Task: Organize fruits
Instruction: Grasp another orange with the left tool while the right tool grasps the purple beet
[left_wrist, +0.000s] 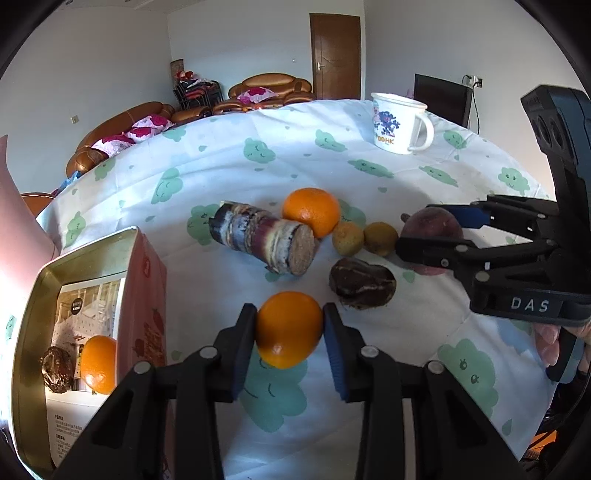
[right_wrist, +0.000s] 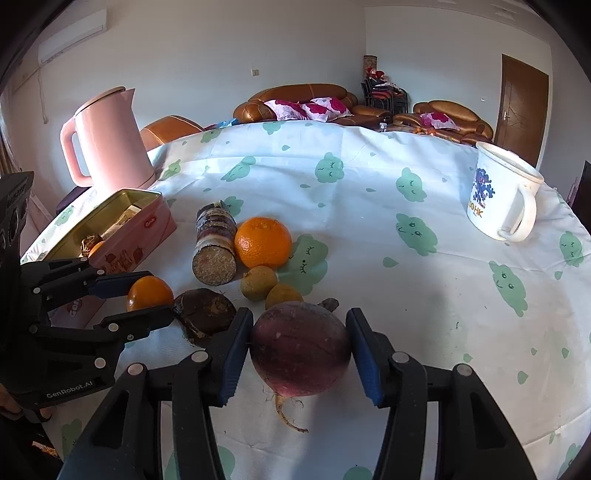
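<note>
My left gripper (left_wrist: 290, 328) is shut on a small orange (left_wrist: 289, 329), just right of the open pink tin (left_wrist: 146, 280); it also shows in the right wrist view (right_wrist: 149, 293). The tin holds another orange (left_wrist: 98, 363) and a dark brown fruit (left_wrist: 57, 369). My right gripper (right_wrist: 300, 345) is shut on a purple radish (right_wrist: 300, 347), also in the left wrist view (left_wrist: 430, 225). On the cloth lie a sugarcane piece (left_wrist: 264, 238), a big orange (left_wrist: 311, 211), two small brown-green fruits (left_wrist: 348, 238) (left_wrist: 380, 238) and a dark water chestnut (left_wrist: 362, 282).
A white mug (left_wrist: 397, 123) stands at the far right of the table. A pink kettle (right_wrist: 107, 140) stands behind the tin at the left. The table has a white cloth with green clouds (right_wrist: 369, 229). Sofas stand beyond the far edge.
</note>
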